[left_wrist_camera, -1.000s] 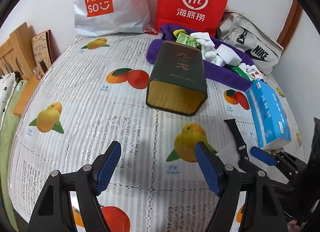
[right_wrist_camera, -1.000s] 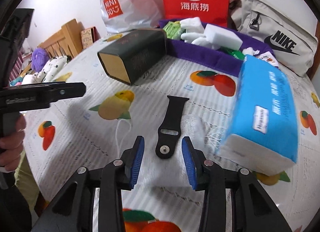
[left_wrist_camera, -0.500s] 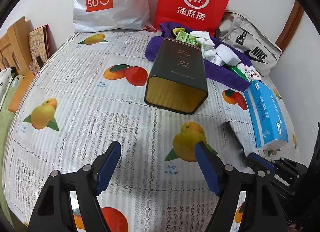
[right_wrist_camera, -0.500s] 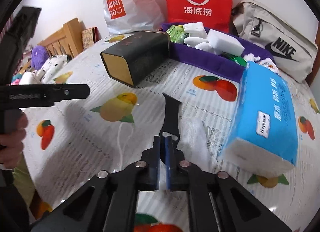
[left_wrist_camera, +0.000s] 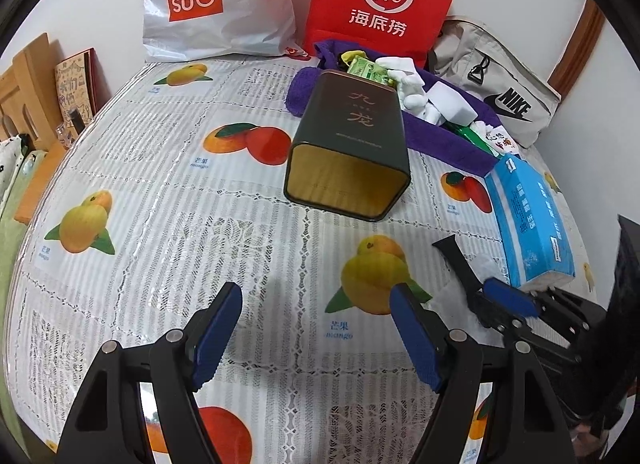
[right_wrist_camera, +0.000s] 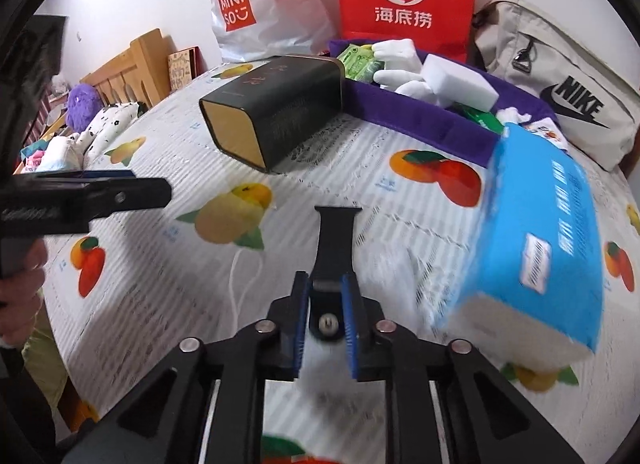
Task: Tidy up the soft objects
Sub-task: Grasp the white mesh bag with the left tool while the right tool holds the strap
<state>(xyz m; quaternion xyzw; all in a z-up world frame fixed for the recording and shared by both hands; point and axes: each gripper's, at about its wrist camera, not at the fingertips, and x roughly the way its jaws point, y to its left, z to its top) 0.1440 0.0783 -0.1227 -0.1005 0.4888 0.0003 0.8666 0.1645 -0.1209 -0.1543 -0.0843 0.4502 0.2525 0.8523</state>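
Note:
My right gripper (right_wrist_camera: pixel 325 296) is shut on the near end of a black watch strap (right_wrist_camera: pixel 334 242), which sticks out forward just above the fruit-print tablecloth. The strap (left_wrist_camera: pixel 454 260) and the right gripper (left_wrist_camera: pixel 505 298) also show at the right of the left wrist view. My left gripper (left_wrist_camera: pixel 316 328) is open and empty over the cloth, with a dark green tin (left_wrist_camera: pixel 352 144) lying on its side ahead, open end towards me. A purple cloth tray (right_wrist_camera: pixel 420 120) behind the tin holds white soft pieces and green packets.
A blue tissue pack (right_wrist_camera: pixel 540 232) lies right of the strap. A MINISO bag (left_wrist_camera: pixel 216 0), a red Hi bag (left_wrist_camera: pixel 380 4) and a Nike bag (left_wrist_camera: pixel 500 84) stand along the back wall. A wooden bed frame (right_wrist_camera: pixel 128 68) with soft toys is off the left edge.
My right gripper closed on the watch strap, then lifted its near end; its fingers now stand slightly wider around the strap. The left gripper stayed open and drew closer to the tin.

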